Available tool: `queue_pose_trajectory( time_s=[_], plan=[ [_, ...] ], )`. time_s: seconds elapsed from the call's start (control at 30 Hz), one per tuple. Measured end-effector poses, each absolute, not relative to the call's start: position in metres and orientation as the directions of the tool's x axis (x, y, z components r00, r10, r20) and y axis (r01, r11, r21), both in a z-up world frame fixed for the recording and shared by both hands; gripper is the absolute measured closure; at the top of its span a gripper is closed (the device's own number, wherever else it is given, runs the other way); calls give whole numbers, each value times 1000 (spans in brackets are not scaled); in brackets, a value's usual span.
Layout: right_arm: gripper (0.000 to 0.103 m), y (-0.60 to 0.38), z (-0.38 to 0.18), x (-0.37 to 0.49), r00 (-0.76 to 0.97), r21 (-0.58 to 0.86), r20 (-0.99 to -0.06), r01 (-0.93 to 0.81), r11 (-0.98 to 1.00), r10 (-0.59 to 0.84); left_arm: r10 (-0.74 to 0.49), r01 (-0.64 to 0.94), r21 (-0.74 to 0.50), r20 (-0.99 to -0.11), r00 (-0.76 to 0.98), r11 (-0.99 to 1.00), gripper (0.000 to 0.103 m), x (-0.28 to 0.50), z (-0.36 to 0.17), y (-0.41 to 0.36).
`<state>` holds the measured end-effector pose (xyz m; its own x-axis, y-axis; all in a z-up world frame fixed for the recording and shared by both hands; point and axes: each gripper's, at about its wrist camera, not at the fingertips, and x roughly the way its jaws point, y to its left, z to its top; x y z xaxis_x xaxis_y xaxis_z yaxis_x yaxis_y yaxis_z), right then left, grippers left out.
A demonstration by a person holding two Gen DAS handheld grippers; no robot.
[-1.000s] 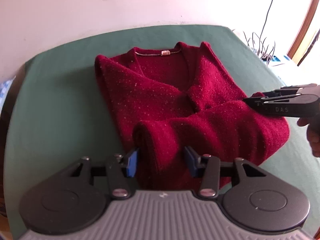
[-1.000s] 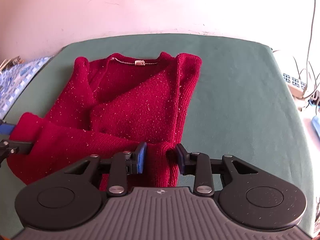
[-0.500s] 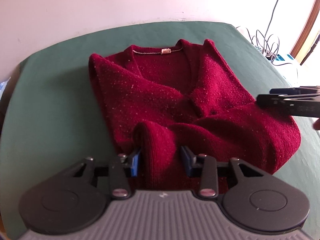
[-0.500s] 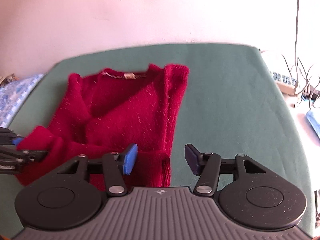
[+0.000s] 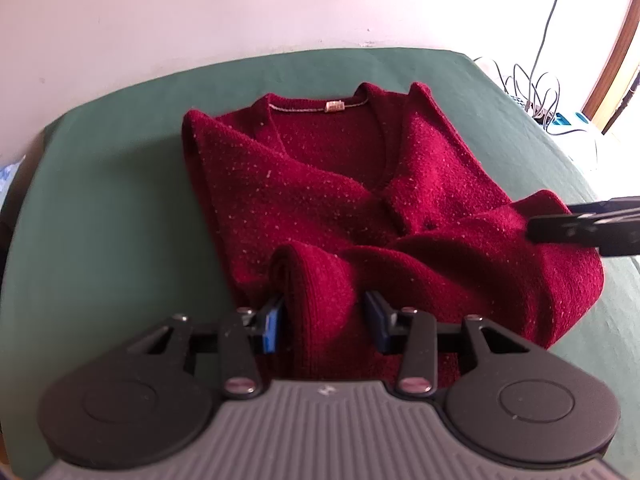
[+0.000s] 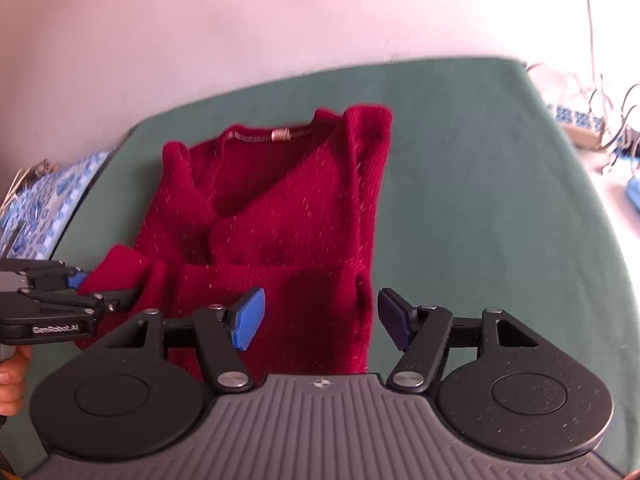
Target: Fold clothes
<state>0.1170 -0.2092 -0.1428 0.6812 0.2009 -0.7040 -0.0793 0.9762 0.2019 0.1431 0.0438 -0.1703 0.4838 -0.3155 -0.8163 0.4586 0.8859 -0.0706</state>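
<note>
Left tool [image 5: 322, 322] clamps the red sweater [image 5: 360, 200] on green cloth [image 5: 120, 200] beside a white wall [image 5: 200, 12]; right tool [image 6: 320, 318] gapes.

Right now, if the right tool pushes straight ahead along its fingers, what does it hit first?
Most likely the red sweater. The right tool stands open, with the folded lower edge of the knit directly ahead between its fingers. Beyond that lies green table cover, then wall. Depth is unclear, so height above the cloth is uncertain.

A home: green-covered table [image 5: 120, 208], plaster wall [image 5: 200, 12], tangled cables [image 5: 532, 88].
</note>
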Motion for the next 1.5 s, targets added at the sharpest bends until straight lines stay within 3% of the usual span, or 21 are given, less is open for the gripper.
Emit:
queue_pose_trajectory(
  time_s=[0.07, 0.17, 0.27, 0.47, 0.67, 0.7, 0.8, 1.2, 1.4, 1.5],
  plan=[
    [42, -206, -144, 117, 680, 207, -703, -84, 975, 208, -325, 466, -69, -806, 495, 882, 65, 141, -170, 44],
    [72, -202, -145, 118, 679, 215, -700, -92, 972, 219, -339, 464, -81, -793, 505, 882, 77, 137, -168, 46],
    [76, -198, -147, 119, 678, 223, -698, -100, 970, 231, -359, 450, -111, -780, 513, 886, 80, 136, -161, 52],
    [77, -187, -161, 138, 707, 114, -694, -76, 991, 134, -322, 406, -88, -765, 557, 910, 79, 154, -161, 59],
    [69, -178, -177, 152, 697, 29, -715, -50, 998, 56, -287, 381, -64, -775, 563, 922, 69, 165, -176, 54],
    [69, -178, -178, 152, 698, 20, -714, -46, 999, 46, -279, 374, -62, -778, 562, 925, 64, 166, -176, 54],
    [58, -183, -180, 149, 697, 40, -716, -13, 999, 38, -257, 354, -52, -785, 563, 934, 56, 169, -175, 54],
    [51, -186, -176, 147, 699, 43, -714, -6, 999, 35, -194, 326, 12, -783, 591, 945, 54, 162, -173, 42],
    [51, -190, -146, 122, 786, 38, -618, 45, 998, -12, -188, 315, 11, -783, 593, 949, 51, 162, -174, 43],
    [51, -185, -133, 112, 802, 97, -595, 0, 995, 58, -189, 316, 10, -783, 592, 949, 51, 162, -174, 42]
  ],
)
